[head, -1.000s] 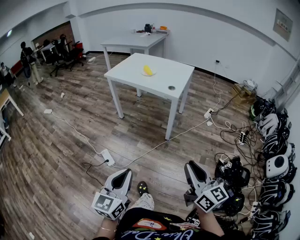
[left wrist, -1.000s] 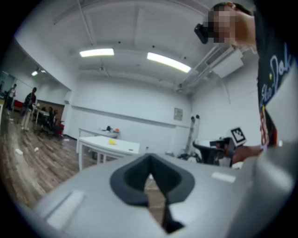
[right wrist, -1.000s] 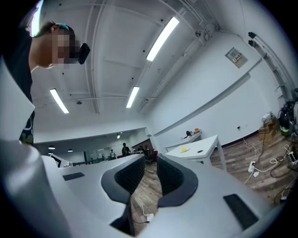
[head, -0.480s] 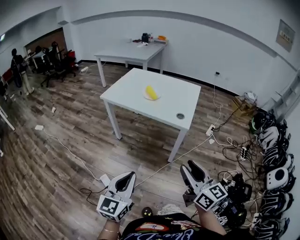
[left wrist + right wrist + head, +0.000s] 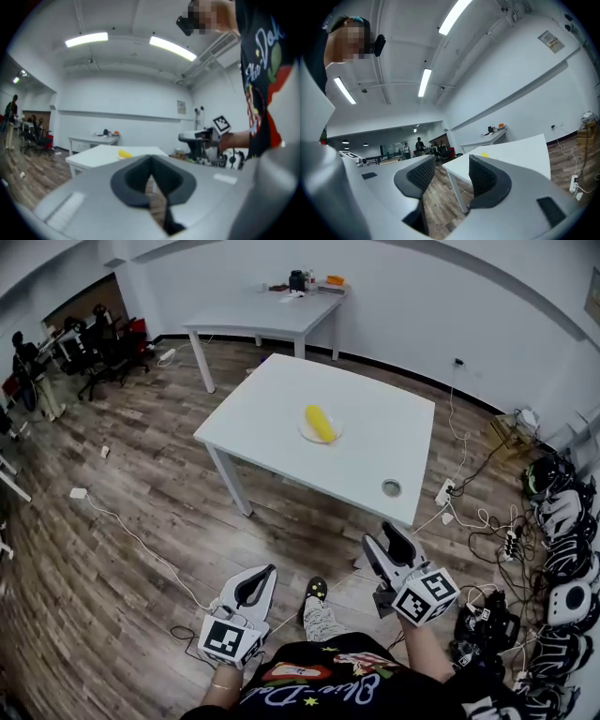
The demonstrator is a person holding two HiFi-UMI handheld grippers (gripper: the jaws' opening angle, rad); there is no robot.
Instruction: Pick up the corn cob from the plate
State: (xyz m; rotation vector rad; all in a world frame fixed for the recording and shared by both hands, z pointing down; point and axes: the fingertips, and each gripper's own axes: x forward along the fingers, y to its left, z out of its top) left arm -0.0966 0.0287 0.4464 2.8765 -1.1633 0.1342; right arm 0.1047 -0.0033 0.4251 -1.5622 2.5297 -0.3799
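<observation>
Script lettering on the person's black shirt (image 5: 309, 688) is too cut off to read. Both claws are held level and point toward the white surface (image 5: 375, 451), well short of it. The left claw (image 5: 266, 573) is pressed together and empty. The right claw (image 5: 382, 538) is opening with nothing between its jaws. The corn cob (image 5: 321, 423) lies on the plate (image 5: 307, 435) on the surface.

Head view looks down; both gripper views face the table (image 5: 272, 409).

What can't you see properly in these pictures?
Plate: head view, corn covers most of it; too small in gripper views.
Things on far table: head view, too small to name.
Round thing: head view, too small to identify.
Person: head view, cut off by bottom edge.
</observation>
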